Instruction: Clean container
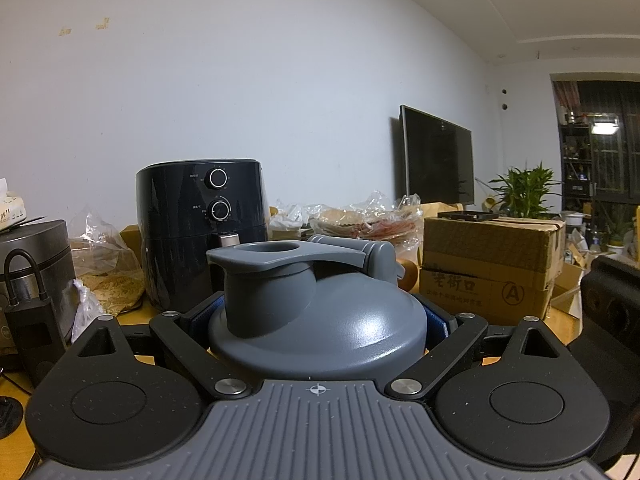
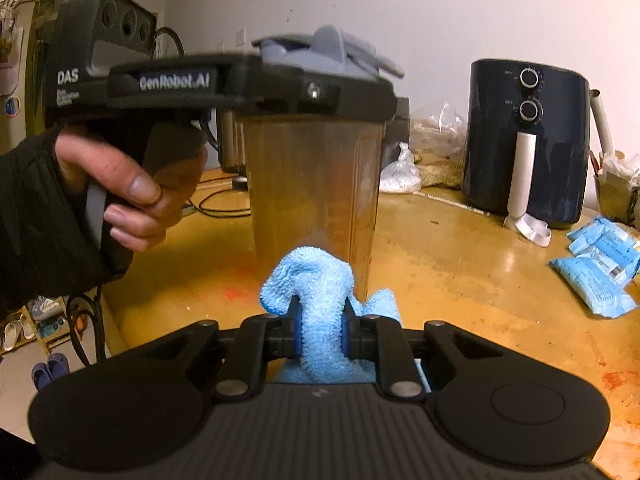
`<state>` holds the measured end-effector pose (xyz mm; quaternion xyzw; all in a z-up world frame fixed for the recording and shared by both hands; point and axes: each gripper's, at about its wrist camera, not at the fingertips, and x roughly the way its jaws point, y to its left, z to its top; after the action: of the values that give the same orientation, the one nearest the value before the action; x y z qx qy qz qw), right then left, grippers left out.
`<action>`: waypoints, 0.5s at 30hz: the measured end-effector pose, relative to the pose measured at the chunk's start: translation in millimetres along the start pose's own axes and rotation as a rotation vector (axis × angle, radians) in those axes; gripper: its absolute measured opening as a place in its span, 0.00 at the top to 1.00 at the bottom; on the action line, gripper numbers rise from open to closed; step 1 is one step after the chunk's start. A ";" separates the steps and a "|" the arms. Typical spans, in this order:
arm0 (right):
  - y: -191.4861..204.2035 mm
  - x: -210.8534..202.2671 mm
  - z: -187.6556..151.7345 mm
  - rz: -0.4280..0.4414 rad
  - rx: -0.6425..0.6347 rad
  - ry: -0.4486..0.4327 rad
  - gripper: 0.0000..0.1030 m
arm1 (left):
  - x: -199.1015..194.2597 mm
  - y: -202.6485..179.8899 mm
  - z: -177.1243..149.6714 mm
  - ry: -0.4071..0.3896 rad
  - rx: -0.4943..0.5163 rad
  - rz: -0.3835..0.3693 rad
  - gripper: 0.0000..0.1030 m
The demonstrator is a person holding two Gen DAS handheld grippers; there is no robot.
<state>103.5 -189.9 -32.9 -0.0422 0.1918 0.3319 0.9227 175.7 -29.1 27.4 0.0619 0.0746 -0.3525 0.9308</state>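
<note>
The container (image 2: 312, 184), a tall see-thru tumbler w/ a grey flip lid (image 1: 316, 312), stands on the yellow table (image 2: 460, 272). Looks light and stiff, prob. slick plastic, so the lid rim is the sensible hold. The left gripper (image 1: 318, 320) is clamped there. The right gripper (image 2: 320, 332) is pinched tight on a soft blue cloth (image 2: 316, 288), seemingly touching the lower wall.

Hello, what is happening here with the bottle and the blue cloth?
A person is cleaning a shaker bottle. The left gripper is closed around its grey lid, holding the bottle upright over the yellow table. The right gripper pinches a blue microfibre cloth, bunched right at the bottle's lower wall.
</note>
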 end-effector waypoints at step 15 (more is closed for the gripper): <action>3.8 -24.2 24.0 -0.006 -0.003 -0.120 0.88 | -0.8 1.2 -2.2 0.002 0.001 0.001 0.07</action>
<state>91.9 -196.4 -1.4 -0.0241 0.1356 0.3311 0.9335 175.7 -27.3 25.5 0.0625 0.0752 -0.3520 0.9309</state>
